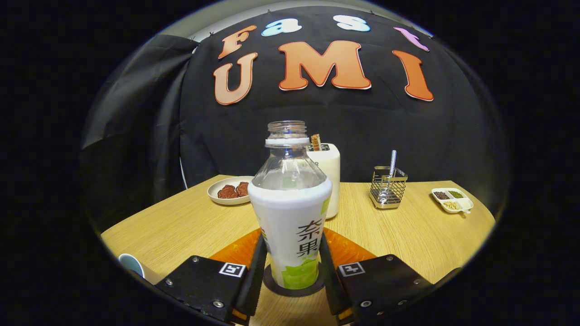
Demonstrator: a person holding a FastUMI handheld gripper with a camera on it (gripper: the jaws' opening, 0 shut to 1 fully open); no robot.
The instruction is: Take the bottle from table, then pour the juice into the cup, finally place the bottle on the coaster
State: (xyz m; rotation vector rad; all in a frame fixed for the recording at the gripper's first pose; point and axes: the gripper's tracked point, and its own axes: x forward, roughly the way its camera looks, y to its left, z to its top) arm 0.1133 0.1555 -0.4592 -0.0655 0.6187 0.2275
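Observation:
A clear, uncapped bottle (290, 217) with a white and green label stands upright on a dark round coaster (271, 284). My gripper (292, 240) is shut on the bottle, one black finger pressed against each side of its lower body. The liquid level inside is hidden by the label, and the clear shoulder above it looks empty. A white cup (131, 265) with a blue inside sits at the near left edge of the table, left of my left finger. Only its rim shows.
An orange mat (351, 251) lies under and behind the coaster. Beyond the bottle stand a white toaster (330, 174), a plate of dark red food (229, 190), a wire holder with a spoon (387, 188) and a small divided dish of grains (451, 199). The wooden table (408, 240) has bare room at right.

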